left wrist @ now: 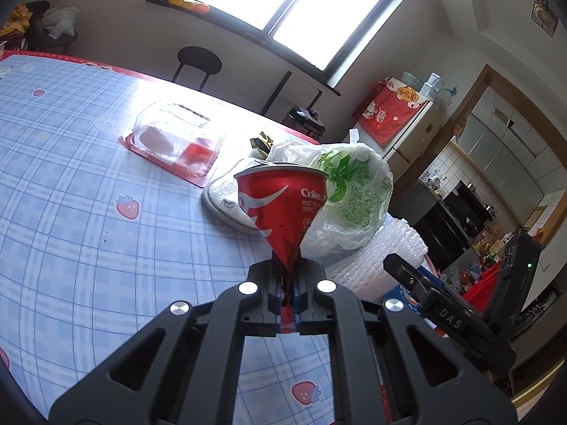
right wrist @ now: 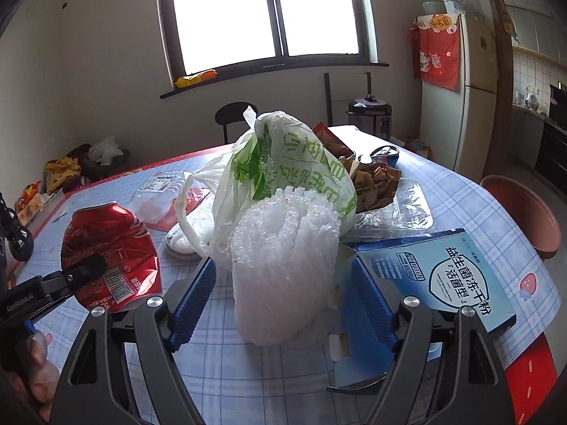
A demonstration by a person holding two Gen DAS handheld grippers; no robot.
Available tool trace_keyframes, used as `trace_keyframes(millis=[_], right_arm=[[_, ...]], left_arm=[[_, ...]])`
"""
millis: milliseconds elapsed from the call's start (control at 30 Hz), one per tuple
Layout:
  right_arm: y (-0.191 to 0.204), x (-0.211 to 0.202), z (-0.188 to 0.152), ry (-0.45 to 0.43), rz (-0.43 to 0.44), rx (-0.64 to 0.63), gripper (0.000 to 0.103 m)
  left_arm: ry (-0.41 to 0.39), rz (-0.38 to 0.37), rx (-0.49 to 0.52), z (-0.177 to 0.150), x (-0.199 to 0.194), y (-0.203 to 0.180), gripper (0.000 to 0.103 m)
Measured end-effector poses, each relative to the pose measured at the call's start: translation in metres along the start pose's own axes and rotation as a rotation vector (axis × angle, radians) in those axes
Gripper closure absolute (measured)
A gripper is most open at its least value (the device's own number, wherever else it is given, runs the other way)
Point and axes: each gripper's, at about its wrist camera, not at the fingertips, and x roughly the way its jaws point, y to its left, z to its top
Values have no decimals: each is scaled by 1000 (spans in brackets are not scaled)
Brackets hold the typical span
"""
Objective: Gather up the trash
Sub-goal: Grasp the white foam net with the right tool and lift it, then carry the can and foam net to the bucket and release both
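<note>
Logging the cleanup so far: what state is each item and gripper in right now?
Left gripper: shut on red cola can.
Red cola can: crushed flat, lifted off the table.
Right gripper: open, jaws either side of bubble wrap.
Bubble wrap: bunched, standing on the table.
Plastic bag: crumpled, upright.
Blue box: flap open, lying flat.

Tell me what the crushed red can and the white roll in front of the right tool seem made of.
Crushed red can: thin metal, probably aluminium; glossy printed skin, sharp creases, silvery rim. White roll: bubble wrap by its look, soft translucent plastic with rows of small raised cells.
</note>
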Motion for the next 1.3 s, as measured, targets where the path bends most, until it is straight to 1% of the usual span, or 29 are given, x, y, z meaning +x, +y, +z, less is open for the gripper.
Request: trace_keyframes(millis=[33,67,133,167,200,233,400,467,600,767,833,933,1000,1100,1200,1300], right_arm=[[-3,2,-2,-2,4,10,38],[-5,3,-3,-4,13,21,40],[-8,4,-4,-10,33,34,53],[-9,3,-4,-18,39,35,58],[-9,2,-5,-30,34,29,67],[-9,-1,-7,-48,26,20,71],[-5,-29,-18,-222,52,-18,73],[-5,-40,-20,-273,64,-25,73],[-9,-50,-20,-317,53,-8,73],[-26,-59,-20,-334,81,44,73],[-39,-67,-17,-346,104,76,73],[-64,-86,-3,-383,98,96,73],[-88,-100,9,-413,64,79,73],[-130,-119,27,-449,-43,28,73],[-182,-130,46,-450,-150,6,73],[-241,-128,62,-424,-247,20,73]], left_arm=[[-2,2,5,-1,0,-1,95],[-2,4,10,-1,0,-1,95],[-2,8,22,-2,1,-3,95],[-1,11,28,-3,1,-4,95],[1,12,31,-3,1,-5,95],[2,13,31,-4,0,-5,95],[-17,26,42,-4,-3,-7,95],[-27,31,50,-4,-5,-8,95],[-42,37,77,-5,-6,-12,95],[-55,48,108,-6,-5,-17,95],[-58,60,119,-5,-5,-20,95],[-63,70,138,-1,-6,-28,95],[-62,74,145,2,-6,-36,95],[-73,70,168,9,-5,-53,95],[-89,53,198,15,-2,-78,95],[-91,28,222,20,9,-105,95]])
